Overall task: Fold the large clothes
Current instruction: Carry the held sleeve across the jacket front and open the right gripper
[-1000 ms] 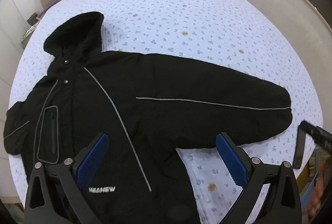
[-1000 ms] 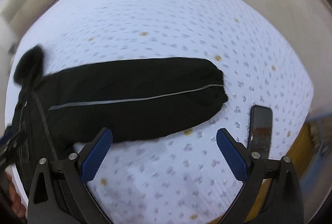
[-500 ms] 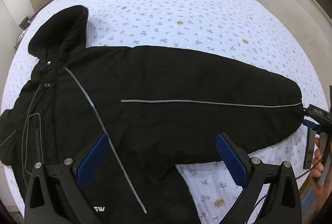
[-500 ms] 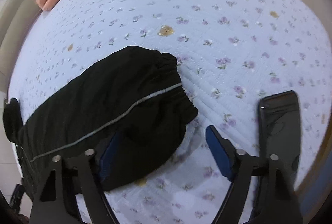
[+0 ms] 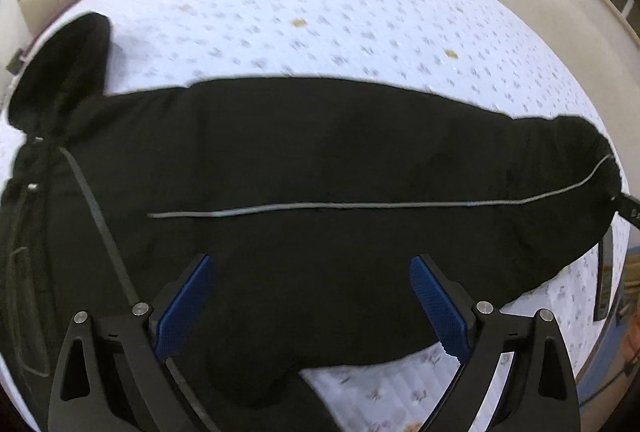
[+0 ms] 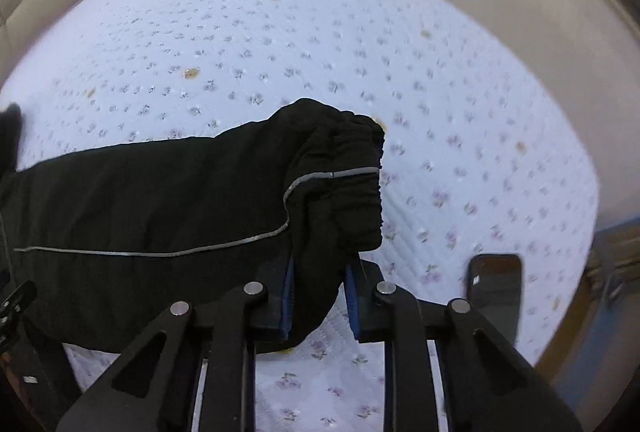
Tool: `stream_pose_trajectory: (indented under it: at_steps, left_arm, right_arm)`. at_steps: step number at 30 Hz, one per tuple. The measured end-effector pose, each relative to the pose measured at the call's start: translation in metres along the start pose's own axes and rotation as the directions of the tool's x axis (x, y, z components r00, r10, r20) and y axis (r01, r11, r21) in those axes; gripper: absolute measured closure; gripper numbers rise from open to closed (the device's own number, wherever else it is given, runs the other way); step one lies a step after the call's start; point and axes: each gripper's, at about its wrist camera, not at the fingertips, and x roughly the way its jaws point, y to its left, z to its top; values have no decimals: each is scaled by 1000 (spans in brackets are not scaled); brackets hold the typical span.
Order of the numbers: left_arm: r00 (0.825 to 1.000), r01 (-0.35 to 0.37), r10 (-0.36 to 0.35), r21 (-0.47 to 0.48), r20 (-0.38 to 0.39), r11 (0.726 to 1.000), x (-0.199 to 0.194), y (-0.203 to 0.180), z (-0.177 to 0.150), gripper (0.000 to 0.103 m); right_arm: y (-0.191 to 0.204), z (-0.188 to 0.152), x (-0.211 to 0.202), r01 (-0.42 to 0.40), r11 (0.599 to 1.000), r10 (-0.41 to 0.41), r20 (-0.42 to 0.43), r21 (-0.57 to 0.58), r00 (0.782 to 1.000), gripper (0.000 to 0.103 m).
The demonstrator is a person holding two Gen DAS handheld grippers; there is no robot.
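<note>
Legibly, no writing shows on the black jacket [image 5: 320, 168] spread across the bed [image 5: 320, 16]. Right hand-held gripper [image 6: 320, 296] pinches its sleeve cuff [image 6: 340, 184]; left hand-held gripper [image 5: 310, 302] hovers spread above the sleeve.

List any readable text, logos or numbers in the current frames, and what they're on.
None readable.
Black hooded jacket: only grey piping shows, no lettering.
Phone on the bed: screen dark.
Right hand-held gripper, shut on the sleeve cuff: no markings.
</note>
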Motion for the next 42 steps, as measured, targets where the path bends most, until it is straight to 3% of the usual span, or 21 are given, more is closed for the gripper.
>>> stream_pose_trajectory:
  at_steps: [2,4,13,20,26,33,42]
  left_arm:
    - [999,5,-4,9,-52,1000,21,-6,-1,10]
    - [997,-32,35,42,-71,999,36,-14,-3,11]
    - [996,-57,62,68,-62,996,43,-25,1,11]
    - [998,-55,56,54,-3,997,9,-16,-7,11]
    - [997,-52,54,-30,61,998,-41,26,-14,11]
    - [989,-88,108,-183,102,979,-99,127,-48,11]
    - [976,-162,198,-293,96,942,-155,276,-110,11]
  right_arm:
    - [0,0,6,18,1000,-18,-17,0,1000,79]
    - [-6,-2,14,32,999,-31,-36,9,999,80]
    - [-11,-16,17,58,998,-59,-25,-29,998,81]
    - [8,-13,-17,95,991,-92,40,-91,995,81]
    - [45,-9,-62,73,987,-60,97,-140,993,84]
    - [135,-18,-129,-136,970,159,100,-204,982,88]
    - [328,-66,-198,-313,850,375,71,-424,924,88]
